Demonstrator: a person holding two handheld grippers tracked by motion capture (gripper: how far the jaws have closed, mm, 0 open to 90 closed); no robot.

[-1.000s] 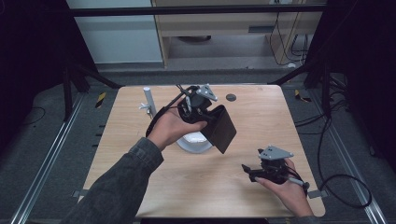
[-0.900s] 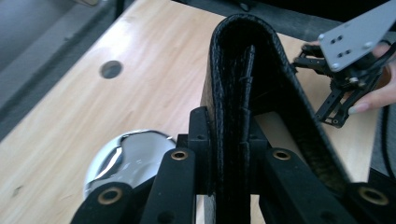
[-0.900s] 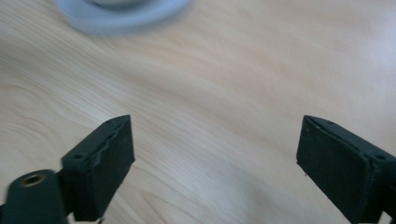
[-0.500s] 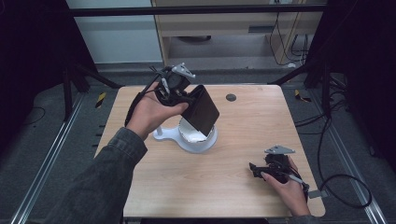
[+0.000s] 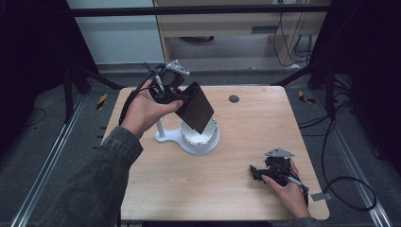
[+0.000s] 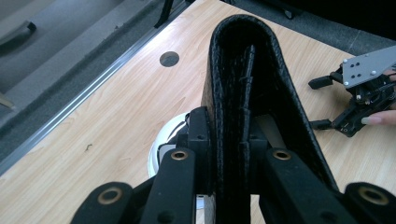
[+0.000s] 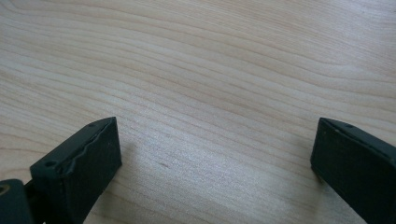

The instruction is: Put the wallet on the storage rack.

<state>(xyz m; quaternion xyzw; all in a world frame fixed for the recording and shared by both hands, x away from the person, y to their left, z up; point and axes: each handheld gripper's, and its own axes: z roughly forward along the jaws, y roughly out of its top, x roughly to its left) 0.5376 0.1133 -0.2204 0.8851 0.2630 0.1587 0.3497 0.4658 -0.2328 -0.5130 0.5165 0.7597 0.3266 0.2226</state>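
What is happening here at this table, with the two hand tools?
A person works at a wooden table. The left gripper is shut on a folded black wallet and holds it in the air above a white stand. The right gripper rests low near the table's right front; its jaws have just been opening, nothing between them.

The left hand-held gripper (image 6: 229,154) clamps a folded black wallet (image 6: 247,70) above the wooden table (image 6: 116,112).
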